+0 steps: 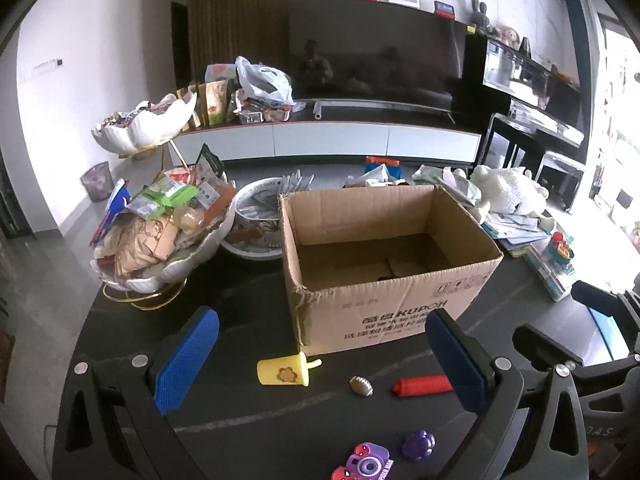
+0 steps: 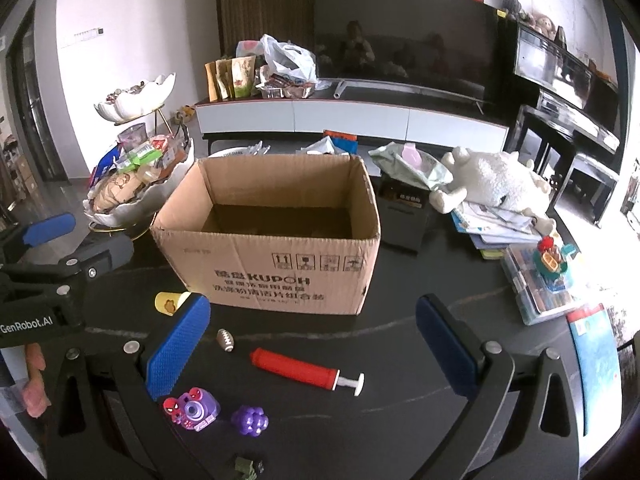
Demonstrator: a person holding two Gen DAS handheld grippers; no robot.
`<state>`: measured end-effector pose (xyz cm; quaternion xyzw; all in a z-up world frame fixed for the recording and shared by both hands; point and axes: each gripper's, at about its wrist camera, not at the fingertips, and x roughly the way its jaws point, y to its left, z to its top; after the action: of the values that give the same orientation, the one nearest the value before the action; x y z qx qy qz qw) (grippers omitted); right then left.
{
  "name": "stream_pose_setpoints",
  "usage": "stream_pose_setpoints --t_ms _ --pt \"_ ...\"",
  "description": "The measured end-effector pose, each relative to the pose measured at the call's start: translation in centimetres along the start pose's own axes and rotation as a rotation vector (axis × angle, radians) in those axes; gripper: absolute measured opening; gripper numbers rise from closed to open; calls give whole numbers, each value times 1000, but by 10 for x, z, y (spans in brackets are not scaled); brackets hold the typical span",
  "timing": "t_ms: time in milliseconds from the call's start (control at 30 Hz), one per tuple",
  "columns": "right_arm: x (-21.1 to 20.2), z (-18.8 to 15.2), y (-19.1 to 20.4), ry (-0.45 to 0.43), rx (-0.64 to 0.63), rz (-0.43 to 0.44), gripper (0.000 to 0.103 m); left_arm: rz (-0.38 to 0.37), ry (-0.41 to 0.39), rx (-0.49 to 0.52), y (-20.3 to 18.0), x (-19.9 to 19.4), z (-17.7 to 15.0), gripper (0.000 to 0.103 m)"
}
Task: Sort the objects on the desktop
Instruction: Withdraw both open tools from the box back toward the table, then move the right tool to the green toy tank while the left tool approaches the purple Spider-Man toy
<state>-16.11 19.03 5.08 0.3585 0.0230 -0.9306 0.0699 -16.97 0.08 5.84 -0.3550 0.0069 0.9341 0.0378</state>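
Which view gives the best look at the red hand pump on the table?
The right wrist view. There the red hand pump lies fully visible between the open right gripper's fingers, white plunger handle included. In the left wrist view only its red barrel shows; the handle end is hidden behind a finger of the open left gripper.

Red pump [image 2: 298, 369]; purple grape toy [image 2: 250, 421]; yellow popsicle [image 1: 285, 368]; brown box [image 2: 272, 236].

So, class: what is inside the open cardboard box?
The cardboard box shows bare bottom flaps and one small dark thing by its near wall; that wall hides the nearest strip of floor.
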Motion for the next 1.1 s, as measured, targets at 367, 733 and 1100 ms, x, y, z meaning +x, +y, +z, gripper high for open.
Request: stream_pose_setpoints --t_ms 367,733,1100 --pt "-8 -11 10 -2 -50 -23 102 19 5 -37 8 -13 -10 102" --pt "-16 -42 8 9 -37 -39 102 60 34 -56 16 -17 -41 102" --pt "-18 -81 10 67 -59 -39 98 35 111 -6 1 -3 -83 102"
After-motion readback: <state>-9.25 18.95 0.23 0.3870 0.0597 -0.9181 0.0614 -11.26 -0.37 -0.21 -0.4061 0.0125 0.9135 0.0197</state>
